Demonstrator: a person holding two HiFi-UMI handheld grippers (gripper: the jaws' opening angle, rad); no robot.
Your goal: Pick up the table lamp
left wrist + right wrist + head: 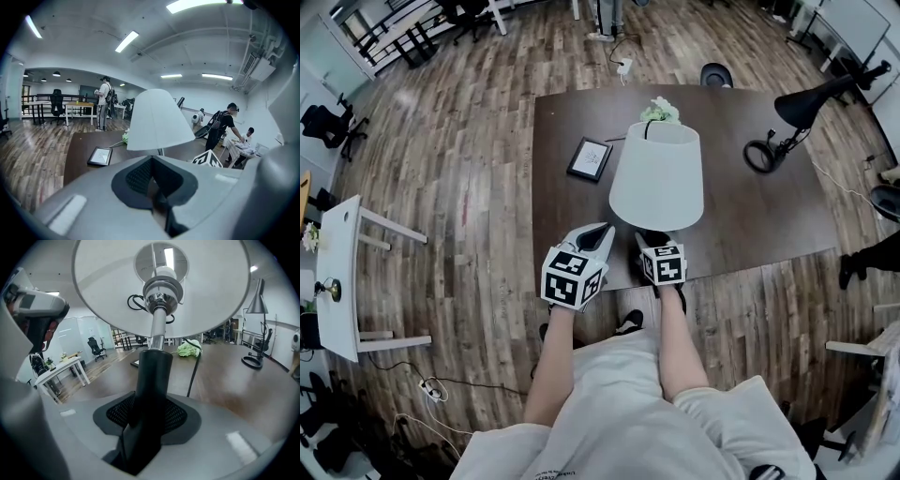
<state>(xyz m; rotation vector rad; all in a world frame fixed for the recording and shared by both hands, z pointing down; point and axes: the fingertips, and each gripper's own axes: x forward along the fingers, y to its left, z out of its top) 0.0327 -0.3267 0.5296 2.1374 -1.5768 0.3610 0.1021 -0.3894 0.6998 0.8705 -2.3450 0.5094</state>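
Note:
The table lamp has a white cone shade (657,176) and stands near the front edge of the dark table (750,216); the shade hides its base. In the right gripper view I look up the lamp's black stem (152,380) into the underside of the shade (211,291). My right gripper (145,437) is shut on that stem, low under the shade (652,240). The left gripper (601,234) hovers just left of the lamp, its jaws together with nothing between them (153,187). It sees the shade (157,122) ahead.
A framed picture (590,158) lies left of the lamp and a green flower bunch (660,112) lies behind it. A black desk lamp (802,108) stands at the table's right end. A white side table (337,272) is on the floor far left. People stand in the room (103,103).

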